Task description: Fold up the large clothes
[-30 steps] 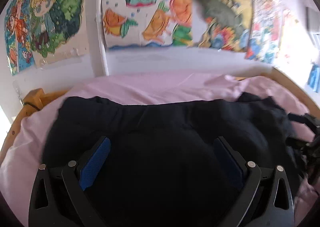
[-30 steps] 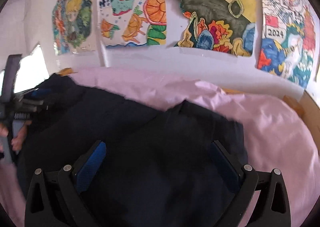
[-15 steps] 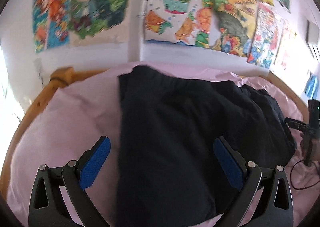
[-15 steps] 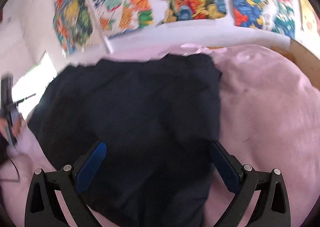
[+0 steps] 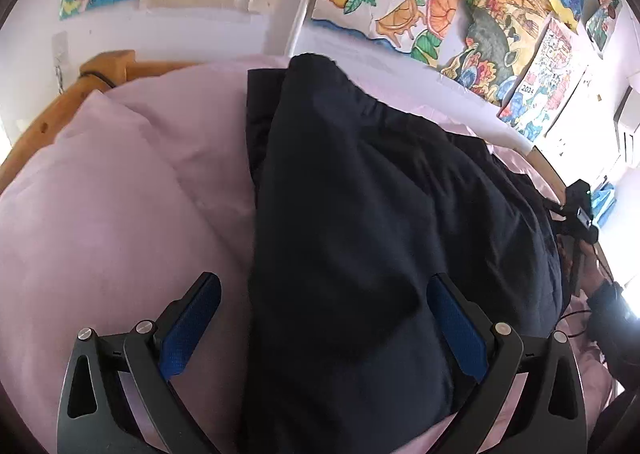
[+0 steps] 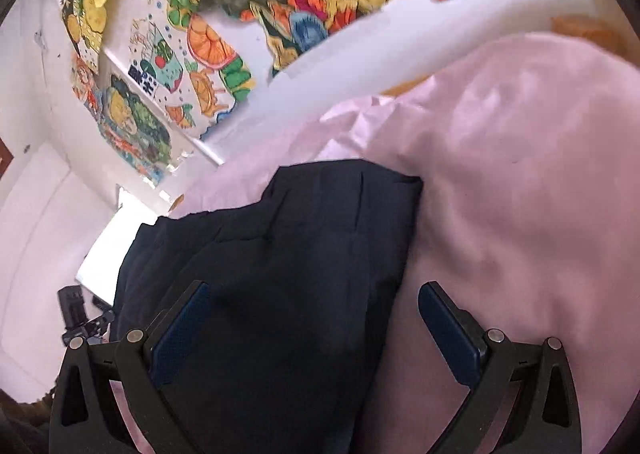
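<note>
On the bed: dark navy garment lies folded into a long strip on the pink sheet, running from the near edge toward the wall end.
Garment, right wrist view: same garment, one squared corner pointing toward the wall, pink sheet bare to its right.
Left gripper: above the near end of the garment, looking down along it; fingers spread wide, blue pads showing, nothing between them gripped. Left finger over the sheet, right finger over the cloth.
Right gripper: tilted, above the garment's right edge; fingers wide apart, holding nothing. Left finger over cloth, right finger over sheet.
Contact: cannot tell whether either gripper touches the fabric.
Cross view: the right gripper's body and the hand holding it show at the right edge of the left wrist view, beside the garment's far side; part of the left gripper shows at lower left of the right wrist view.
Bed frame: wooden rail at the sheet's edge.
Wall: coloured drawings above the bed.
</note>
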A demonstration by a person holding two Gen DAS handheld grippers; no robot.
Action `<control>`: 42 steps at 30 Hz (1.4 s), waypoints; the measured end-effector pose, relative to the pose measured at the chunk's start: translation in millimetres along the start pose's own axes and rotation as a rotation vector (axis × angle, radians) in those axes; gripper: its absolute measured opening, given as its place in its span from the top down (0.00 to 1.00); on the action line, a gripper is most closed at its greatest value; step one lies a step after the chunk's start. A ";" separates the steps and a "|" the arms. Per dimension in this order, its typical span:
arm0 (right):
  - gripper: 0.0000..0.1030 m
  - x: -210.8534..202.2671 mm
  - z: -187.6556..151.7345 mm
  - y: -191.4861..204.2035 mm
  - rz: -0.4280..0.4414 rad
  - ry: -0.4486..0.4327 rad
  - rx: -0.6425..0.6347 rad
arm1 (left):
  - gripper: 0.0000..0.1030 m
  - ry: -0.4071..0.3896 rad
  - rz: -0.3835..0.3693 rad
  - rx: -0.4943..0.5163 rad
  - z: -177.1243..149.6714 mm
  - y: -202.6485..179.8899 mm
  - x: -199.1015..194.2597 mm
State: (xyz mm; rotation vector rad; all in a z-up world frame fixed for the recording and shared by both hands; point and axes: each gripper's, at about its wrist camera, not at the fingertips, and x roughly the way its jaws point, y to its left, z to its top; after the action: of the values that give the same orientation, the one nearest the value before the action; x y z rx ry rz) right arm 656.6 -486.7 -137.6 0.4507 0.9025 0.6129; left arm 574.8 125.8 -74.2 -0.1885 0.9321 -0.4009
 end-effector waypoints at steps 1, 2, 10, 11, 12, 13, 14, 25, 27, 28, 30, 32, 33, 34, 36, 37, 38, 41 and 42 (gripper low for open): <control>0.00 5.6 0.9 -1.6 0.003 0.017 -0.005 | 0.02 0.008 -0.012 -0.008 2.6 4.5 3.4; 0.00 11.8 1.5 -2.6 0.008 0.034 -0.009 | 0.02 0.018 -0.039 -0.020 6.7 10.9 5.9; 0.00 35.1 -3.0 -15.0 0.117 0.120 -0.003 | 0.02 0.144 -0.136 0.064 24.4 32.3 30.9; 0.00 35.4 -7.4 -15.7 0.149 0.127 -0.004 | 0.02 0.160 -0.158 0.086 24.0 33.0 34.5; 0.00 35.7 -10.6 -14.5 0.173 0.136 -0.014 | 0.01 0.169 -0.168 0.100 24.4 32.2 37.8; 0.00 36.7 -12.0 -13.0 0.185 0.143 -0.023 | 0.01 0.192 -0.185 0.122 25.3 31.9 42.6; 0.00 37.4 -13.6 -10.6 0.188 0.146 -0.035 | 0.01 0.211 -0.204 0.136 26.6 31.8 46.6; 0.00 51.6 -16.3 -8.2 0.163 0.163 -0.057 | 0.01 0.306 -0.296 0.179 42.6 33.6 77.0; 0.00 52.7 -17.2 -6.3 0.150 0.165 -0.064 | 0.01 0.301 -0.290 0.177 38.5 40.1 70.8; 0.00 53.1 -17.9 -5.4 0.145 0.164 -0.068 | 0.01 0.300 -0.279 0.173 37.9 41.1 69.6; 0.00 55.1 -18.3 -2.0 0.131 0.158 -0.073 | 0.01 0.296 -0.261 0.173 37.3 39.8 67.4; 0.00 55.8 -19.5 2.7 0.111 0.149 -0.088 | 0.03 0.287 -0.246 0.176 36.6 40.9 62.7; 0.00 55.0 -20.5 4.8 0.104 0.143 -0.091 | 0.05 0.281 -0.241 0.173 36.2 41.5 60.6; 0.00 55.4 -20.0 6.1 0.100 0.139 -0.091 | 0.08 0.274 -0.237 0.166 37.5 42.7 60.0; 0.04 53.1 -21.0 7.9 0.090 0.131 -0.091 | 0.17 0.253 -0.229 0.148 37.2 45.8 51.4; 0.09 51.5 -21.5 8.7 0.088 0.125 -0.088 | 0.25 0.238 -0.216 0.133 37.1 47.8 45.8; 0.12 49.3 -22.3 9.8 0.085 0.116 -0.085 | 0.29 0.227 -0.204 0.124 36.4 48.3 41.3; 0.30 42.0 -26.6 16.2 0.065 0.083 -0.079 | 0.53 0.164 -0.110 0.146 31.7 36.9 20.5; 0.38 39.1 -28.6 19.1 0.053 0.073 -0.079 | 0.62 0.144 -0.070 0.159 29.3 29.7 13.8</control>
State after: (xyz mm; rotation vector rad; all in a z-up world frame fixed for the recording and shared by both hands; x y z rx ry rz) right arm 645.6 -443.6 -164.6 0.3844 0.9341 0.7151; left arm 613.3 146.7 -76.9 -0.0472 1.0321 -0.5565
